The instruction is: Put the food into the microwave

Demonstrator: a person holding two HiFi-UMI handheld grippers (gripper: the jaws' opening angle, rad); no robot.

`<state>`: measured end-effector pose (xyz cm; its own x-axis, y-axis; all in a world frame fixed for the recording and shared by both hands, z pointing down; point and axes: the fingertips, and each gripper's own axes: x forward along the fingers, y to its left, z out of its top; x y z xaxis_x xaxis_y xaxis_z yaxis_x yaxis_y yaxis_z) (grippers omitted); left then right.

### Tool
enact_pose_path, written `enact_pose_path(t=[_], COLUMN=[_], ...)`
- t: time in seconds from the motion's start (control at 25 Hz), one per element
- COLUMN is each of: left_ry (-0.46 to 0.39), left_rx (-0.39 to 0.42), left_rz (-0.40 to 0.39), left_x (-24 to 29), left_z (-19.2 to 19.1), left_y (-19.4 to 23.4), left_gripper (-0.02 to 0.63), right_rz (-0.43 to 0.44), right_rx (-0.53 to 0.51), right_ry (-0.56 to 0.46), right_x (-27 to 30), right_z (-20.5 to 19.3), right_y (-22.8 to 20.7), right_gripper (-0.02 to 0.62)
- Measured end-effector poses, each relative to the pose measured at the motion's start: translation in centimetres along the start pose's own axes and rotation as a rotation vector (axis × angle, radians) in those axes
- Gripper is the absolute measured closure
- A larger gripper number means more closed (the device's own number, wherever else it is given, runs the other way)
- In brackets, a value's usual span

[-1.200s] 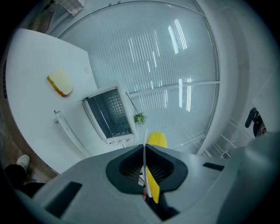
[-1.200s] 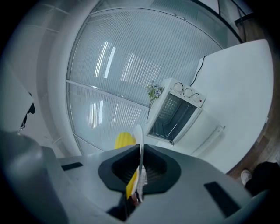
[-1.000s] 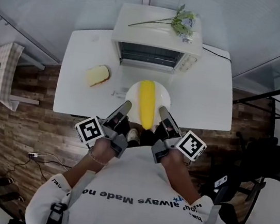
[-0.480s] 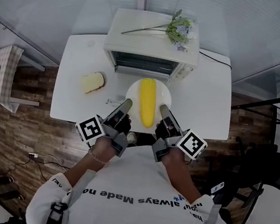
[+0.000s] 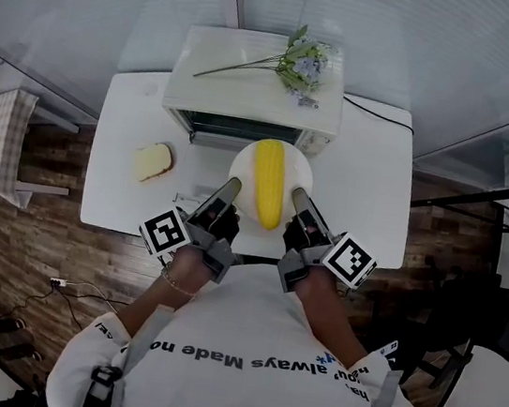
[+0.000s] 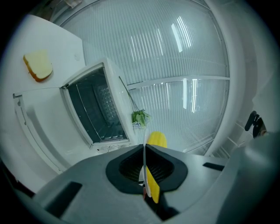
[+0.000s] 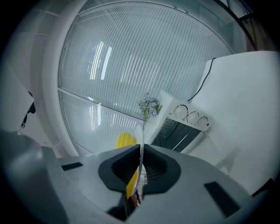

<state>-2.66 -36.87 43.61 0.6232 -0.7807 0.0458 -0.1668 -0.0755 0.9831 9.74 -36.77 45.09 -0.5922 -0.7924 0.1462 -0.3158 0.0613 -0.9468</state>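
We see left tongs (image 5: 230,187) and right tongs (image 5: 298,196) each clamped on the plate (image 5: 245,160) rim. Corn (image 5: 269,183) lies on it, just near the open microwave (image 5: 252,93). Bread (image 5: 153,162) sits left on bench (image 5: 359,204).

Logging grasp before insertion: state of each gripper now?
Left gripper: shut on the plate rim, corn lying on it.
Right gripper: shut on the same plate's opposite rim.
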Motion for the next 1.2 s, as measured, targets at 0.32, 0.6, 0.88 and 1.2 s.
enact_pose_path(t=[0.32, 0.6, 0.88, 1.2], left_ry=[-0.015, 0.006, 0.041, 0.056], left_rx=[-0.006, 0.003, 0.007, -0.003], left_rz=[0.017, 0.017, 0.017, 0.012], left_x=[1.4, 1.6, 1.2, 1.1], left_z=[-0.4, 1.0, 3.6, 5.1], left_y=[0.6, 0.5, 0.7, 1.2], left_gripper=[0.589, 0.588, 0.588, 0.588], right_rz=[-0.003, -0.012, -0.023, -0.029], right_rx=[0.006, 0.007, 0.017, 0.011], right_ry=[0.020, 0.015, -0.004, -0.013], right_x=[0.4, 1.5, 3.6, 5.0], right_z=[1.3, 1.2, 0.1, -0.5], right_y=[-1.0, -0.5, 0.5, 0.8], right_gripper=[0.571, 0.571, 0.571, 0.571])
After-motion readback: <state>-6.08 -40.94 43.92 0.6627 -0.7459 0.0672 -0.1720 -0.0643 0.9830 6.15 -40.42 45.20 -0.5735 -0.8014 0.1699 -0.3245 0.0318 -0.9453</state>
